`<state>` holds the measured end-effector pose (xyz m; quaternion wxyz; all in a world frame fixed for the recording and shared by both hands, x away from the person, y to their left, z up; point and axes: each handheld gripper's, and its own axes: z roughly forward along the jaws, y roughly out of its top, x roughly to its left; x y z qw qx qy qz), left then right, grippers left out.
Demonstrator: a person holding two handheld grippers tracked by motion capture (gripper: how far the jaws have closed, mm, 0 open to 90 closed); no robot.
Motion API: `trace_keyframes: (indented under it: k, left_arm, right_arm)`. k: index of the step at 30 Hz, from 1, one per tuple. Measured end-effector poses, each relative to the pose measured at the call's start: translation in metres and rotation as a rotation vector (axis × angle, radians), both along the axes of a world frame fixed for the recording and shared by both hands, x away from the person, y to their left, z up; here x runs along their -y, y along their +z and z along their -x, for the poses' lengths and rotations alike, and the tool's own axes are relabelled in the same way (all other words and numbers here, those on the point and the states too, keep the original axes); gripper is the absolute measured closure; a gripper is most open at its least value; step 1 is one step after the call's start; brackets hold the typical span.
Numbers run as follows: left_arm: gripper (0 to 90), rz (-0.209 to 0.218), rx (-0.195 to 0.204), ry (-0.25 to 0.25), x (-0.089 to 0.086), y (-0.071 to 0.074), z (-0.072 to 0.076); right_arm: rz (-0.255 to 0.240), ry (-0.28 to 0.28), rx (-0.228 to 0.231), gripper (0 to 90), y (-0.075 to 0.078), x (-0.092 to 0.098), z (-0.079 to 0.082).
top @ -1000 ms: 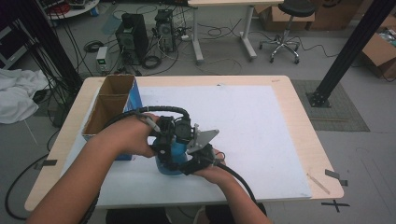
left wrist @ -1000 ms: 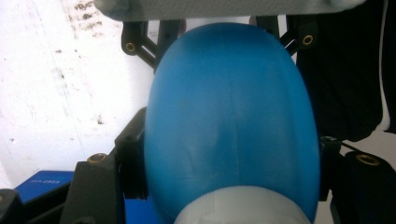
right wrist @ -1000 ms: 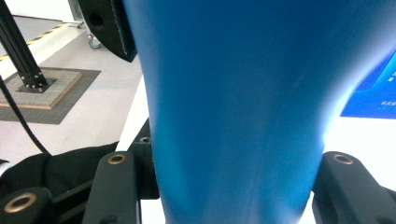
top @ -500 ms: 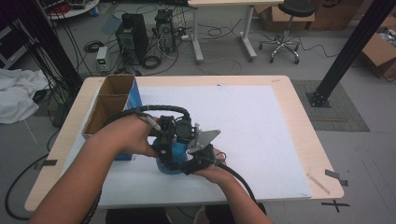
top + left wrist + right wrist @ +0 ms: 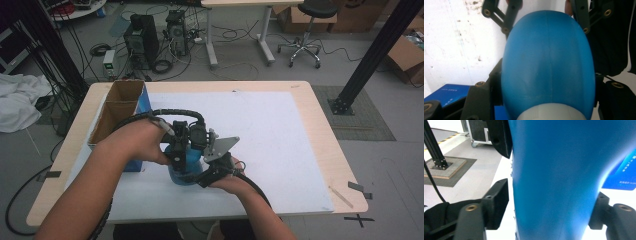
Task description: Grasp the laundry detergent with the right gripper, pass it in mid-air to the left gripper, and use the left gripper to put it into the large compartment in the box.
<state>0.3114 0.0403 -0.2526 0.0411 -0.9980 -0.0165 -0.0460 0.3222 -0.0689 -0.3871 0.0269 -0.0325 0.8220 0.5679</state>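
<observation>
Our left gripper (image 5: 186, 161) is clamped on the blue bottle (image 5: 183, 172): in the left gripper view both black jaws press against the sides of its rounded blue body (image 5: 547, 65), with the pale neck or cap end nearest the camera. Our right gripper (image 5: 212, 167) comes at the same bottle from the other side; its jaws have just been opening, and in the right gripper view they stand on either side of the blue wall (image 5: 559, 180), with a thin gap at the left jaw, while we cannot tell whether the right jaw touches it. The bottle sits near the front edge of the white sheet (image 5: 280, 135) that covers the wooden table (image 5: 327, 150), between our two hands. Just to its left stands an open cardboard box (image 5: 117, 112) with a blue side, and beyond the table lie computer cases and cables on the floor.
</observation>
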Motion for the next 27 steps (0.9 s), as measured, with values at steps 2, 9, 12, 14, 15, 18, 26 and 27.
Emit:
trace_keyframes:
  k: [2, 9, 12, 14, 15, 18, 26, 27]
  left_arm:
    - [39.3, 0.003, 0.0, 0.003, 0.0, 0.0, 0.0]
    - [39.2, 0.016, -0.003, 0.037, -0.001, 0.01, -0.005]
    - [39.1, 0.024, -0.009, 0.068, -0.003, 0.016, -0.009]
    - [39.0, 0.028, -0.017, 0.096, -0.004, 0.021, -0.012]
    - [39.1, 0.031, -0.022, 0.111, -0.005, 0.023, -0.014]
    - [39.0, 0.032, -0.035, 0.15, -0.007, 0.029, -0.018]
    - [38.9, 0.003, -0.042, 0.253, -0.01, 0.047, -0.028]
    - [38.9, 0.006, -0.04, 0.271, -0.011, 0.05, -0.03]
  right_arm:
    - [0.001, 0.002, -0.001, 28.6, 0.0, 0.001, 0.0]
    - [0.06, 0.004, -0.013, 16.1, 0.007, 0.016, -0.006]
    - [0.112, 0.003, -0.016, 12.2, 0.012, 0.024, -0.009]
    - [0.155, -0.003, -0.018, 9.3, 0.016, 0.03, -0.011]
    - [0.175, -0.001, -0.019, 7.3, 0.018, 0.033, -0.012]
    - [0.245, -0.014, -0.014, 3.0, 0.024, 0.043, -0.016]
    - [0.413, -0.035, -0.017, 0.0, 0.043, 0.07, -0.029]
    - [0.434, -0.037, -0.021, 0.0, 0.045, 0.074, -0.031]
